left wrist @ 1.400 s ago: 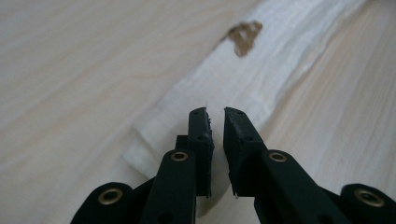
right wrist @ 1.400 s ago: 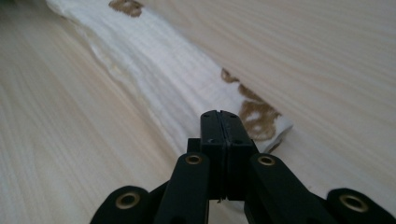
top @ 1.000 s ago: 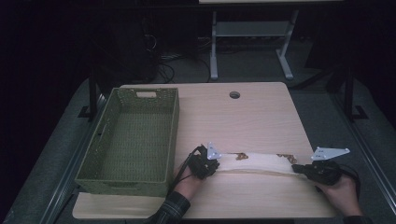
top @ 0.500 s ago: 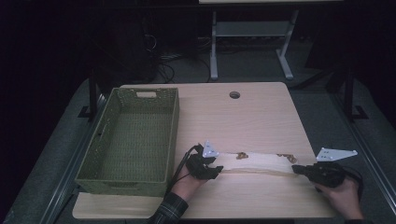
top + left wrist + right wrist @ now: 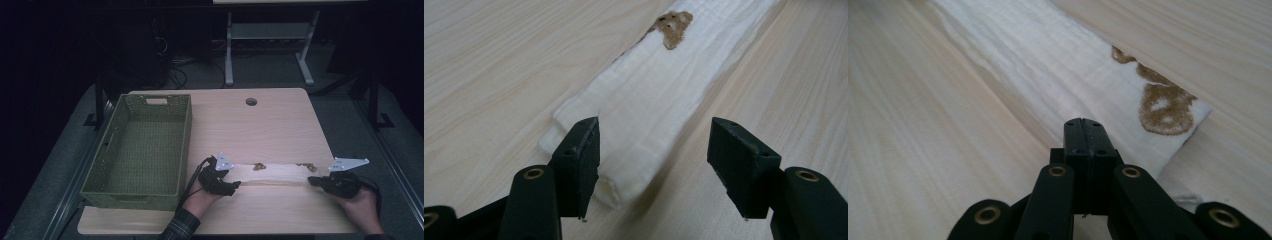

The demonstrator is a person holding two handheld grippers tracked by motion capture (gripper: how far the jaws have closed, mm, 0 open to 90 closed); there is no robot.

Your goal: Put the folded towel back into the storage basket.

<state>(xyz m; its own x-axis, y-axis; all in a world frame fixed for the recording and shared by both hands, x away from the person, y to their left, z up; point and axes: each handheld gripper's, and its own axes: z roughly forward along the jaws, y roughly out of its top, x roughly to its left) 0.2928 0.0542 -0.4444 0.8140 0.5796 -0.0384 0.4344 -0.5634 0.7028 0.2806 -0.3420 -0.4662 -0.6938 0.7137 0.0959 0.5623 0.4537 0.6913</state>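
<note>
currently a folded white cloth [image 5: 272, 173] lies flat as a long strip on the table [image 5: 270, 125], near the table's 6 o'clock edge, its long axis running from 9 o'clock to 3 o'clock in the high view. brown marks [image 5: 259, 166] sit on the strip's far edge near its middle and at its right end.

left gripper [image 5: 231, 187]: held in the left hand [image 5: 200, 200] at the strip's 9 o'clock end. in the left gripper view its jaws stand spread wide. the rounded end of the cloth [image 5: 644, 130] lies between and ahead of them. the left-side jaw sits over the cloth's edge; the right-side jaw sits over bare wood. neither jaw presses the cloth.

right gripper [image 5: 312, 181]: held in the right hand [image 5: 362, 210] at the strip's 3 o'clock end. in the right gripper view [image 5: 1084, 131] its jaws are pressed together, tips over the near edge of the cloth [image 5: 1063, 70], with a brown mark at 2 o'clock from the tips. a thin layer of cloth may be pinched between them, but the view does not show this clearly.

basket [image 5: 100, 172]: green, woven, at the table's 9 o'clock side, just beside the left gripper and apart from the cloth.
</note>
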